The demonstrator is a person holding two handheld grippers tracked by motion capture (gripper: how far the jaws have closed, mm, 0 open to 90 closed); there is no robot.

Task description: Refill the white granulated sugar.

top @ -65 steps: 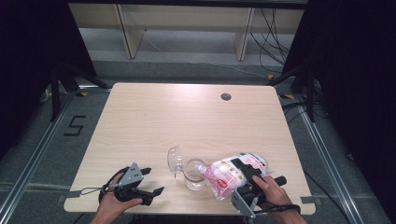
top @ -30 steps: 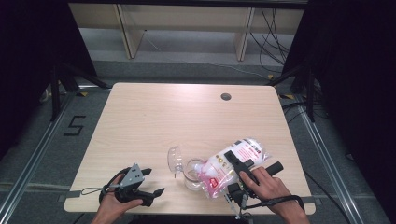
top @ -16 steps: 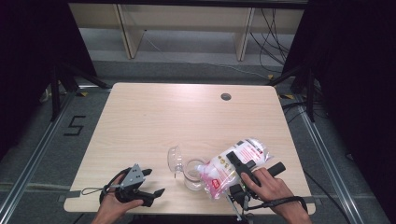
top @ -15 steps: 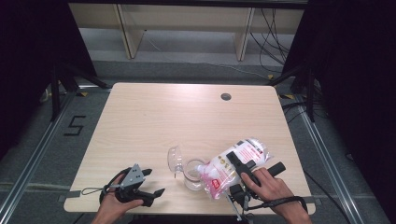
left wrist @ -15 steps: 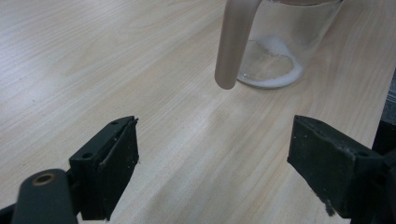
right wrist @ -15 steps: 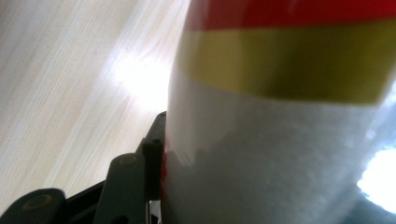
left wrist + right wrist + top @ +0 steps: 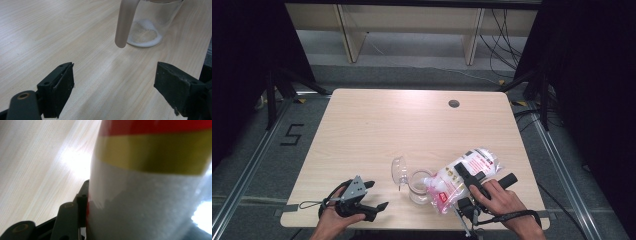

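A clear glass jug stands near the table's front edge with its hinged lid swung open to the left. My right gripper is shut on a clear bag of white powder with red print. The bag is tilted, its low end at the jug's mouth. In the right gripper view the bag shows red and yellow bands, and one finger presses on it. My left gripper rests open on the table left of the jug. Its view shows the jug, its handle and some white powder at the bottom.
The light wooden table has a round cable hole at the back right. Black frame legs and cables stand on the floor around it. A shelf unit stands beyond the far edge.
The right gripper has lifted the bag's far end off the table and tipped its low end toward the jug. Over the last second it holds steady. The left gripper has not moved.
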